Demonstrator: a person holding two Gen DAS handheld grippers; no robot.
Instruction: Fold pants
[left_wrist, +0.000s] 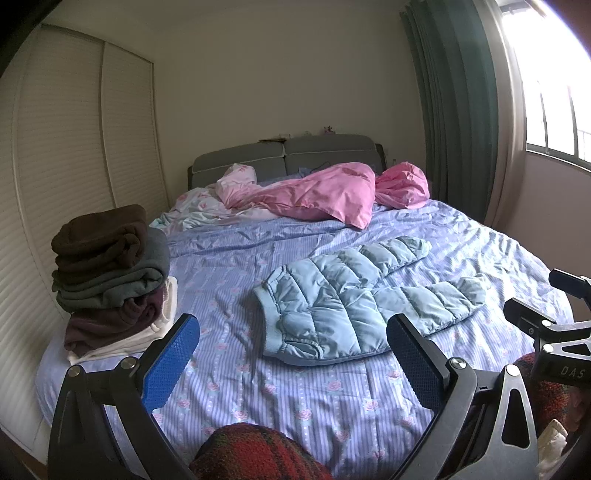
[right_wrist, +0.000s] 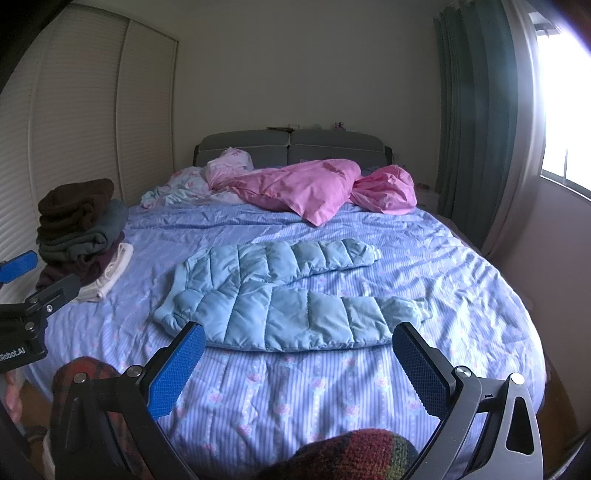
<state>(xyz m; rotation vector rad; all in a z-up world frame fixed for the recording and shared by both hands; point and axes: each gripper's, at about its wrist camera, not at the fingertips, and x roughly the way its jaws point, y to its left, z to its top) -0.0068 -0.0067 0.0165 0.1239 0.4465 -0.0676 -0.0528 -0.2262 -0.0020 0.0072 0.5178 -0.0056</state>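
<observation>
A: Item one, pants (right_wrist: 284, 295)?
B: Pale blue, quilted, spread flat mid-bed (right_wrist: 461, 266), legs toward three o'clock, ready for folding.
A: Grippers?
B: Left gripper (left_wrist: 291, 365) and right gripper (right_wrist: 299, 369) both gape, holding nothing.
A: Nine o'clock?
B: Pile of folded clothes (left_wrist: 110, 280), seemingly finished.
A: Writing?
B: "Robot.AI", partly; "DAS".

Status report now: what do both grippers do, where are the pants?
Left gripper open, empty. Right gripper open, empty. Quilted blue pants flat on bed, unfolded, legs apart. Folded pile off to the left, nothing in the way.
</observation>
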